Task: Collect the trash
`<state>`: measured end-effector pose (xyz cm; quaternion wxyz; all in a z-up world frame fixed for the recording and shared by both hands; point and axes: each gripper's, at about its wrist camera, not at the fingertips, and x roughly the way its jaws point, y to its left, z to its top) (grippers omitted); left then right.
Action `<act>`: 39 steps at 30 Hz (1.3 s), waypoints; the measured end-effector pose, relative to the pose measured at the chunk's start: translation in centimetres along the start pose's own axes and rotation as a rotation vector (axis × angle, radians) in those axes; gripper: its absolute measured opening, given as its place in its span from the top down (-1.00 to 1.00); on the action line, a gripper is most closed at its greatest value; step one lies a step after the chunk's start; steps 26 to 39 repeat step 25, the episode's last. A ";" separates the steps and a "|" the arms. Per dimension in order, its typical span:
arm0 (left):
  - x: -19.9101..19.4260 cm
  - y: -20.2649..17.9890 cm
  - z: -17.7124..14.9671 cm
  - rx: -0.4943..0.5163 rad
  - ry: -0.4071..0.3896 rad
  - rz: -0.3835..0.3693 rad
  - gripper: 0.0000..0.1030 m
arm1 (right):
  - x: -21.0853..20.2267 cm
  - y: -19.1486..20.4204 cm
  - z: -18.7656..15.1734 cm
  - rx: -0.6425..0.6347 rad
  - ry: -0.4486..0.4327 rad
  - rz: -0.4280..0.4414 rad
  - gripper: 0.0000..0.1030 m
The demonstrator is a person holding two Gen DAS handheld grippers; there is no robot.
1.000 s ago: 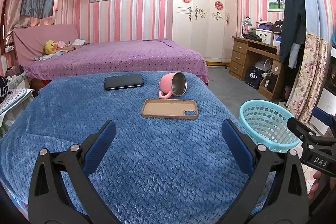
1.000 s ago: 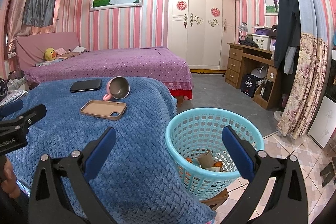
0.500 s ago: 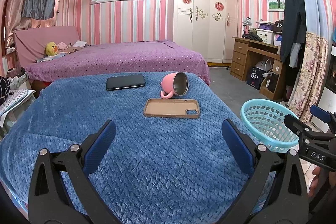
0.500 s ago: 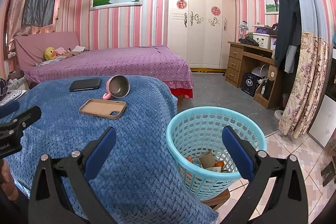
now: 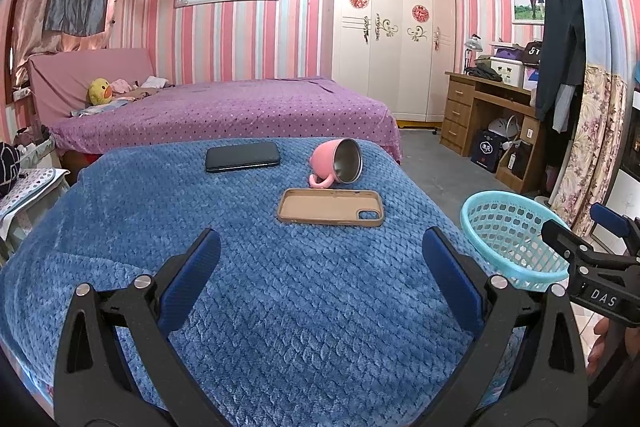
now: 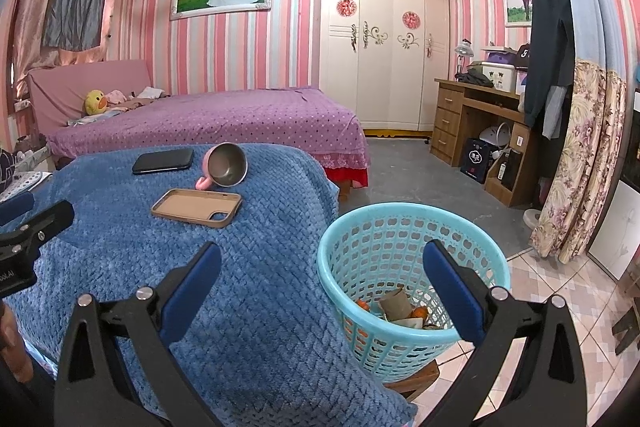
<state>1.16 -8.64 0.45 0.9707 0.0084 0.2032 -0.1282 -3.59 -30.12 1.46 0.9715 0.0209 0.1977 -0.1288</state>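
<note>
Both tongs hang wide apart and hold nothing. The left tongs (image 5: pixel 320 267) hover over the blue blanket (image 5: pixel 280 307) that drapes the surface, facing the 3 things lying at its far end. The right tongs (image 6: pixel 320 279) sit further to the right, over the blanket's edge, with their right finger in front of the basket (image 6: pixel 400 227). That split looks deliberate: 1 hand faces the place where things lie, the other the place where trash goes.

The basket is a light blue plastic one with a perforated wall. It stands just beside the blanket's hanging edge, on what seems to be a low wooden stool, so its rim lies a little below the surface and within easy reach. Inside, at the bottom, lie the trash pieces (image 6: pixel 400 307): crumpled brown paper or card and a few orange scraps. It is far from full.

On the blanket remain a black phone (image 5: pixel 242 157), a tan phone case (image 5: pixel 330 207) lying hollow side up, and a pink mug (image 5: pixel 338 163) tipped on its side, its steel inside facing the tongs and apparently empty. None of these reads as trash, so the collecting is probably done or nearly so.
</note>
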 end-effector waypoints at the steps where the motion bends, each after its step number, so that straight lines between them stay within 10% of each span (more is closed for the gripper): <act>1: 0.1 0.1 0.0 -0.001 -0.001 0.000 -0.89 | 0.0 0.0 0.0 0.000 -0.001 0.001 -0.91; 39: 0.1 0.3 -0.1 -0.004 0.000 0.009 -0.89 | 0.5 0.1 0.1 -0.002 -0.003 0.002 -0.91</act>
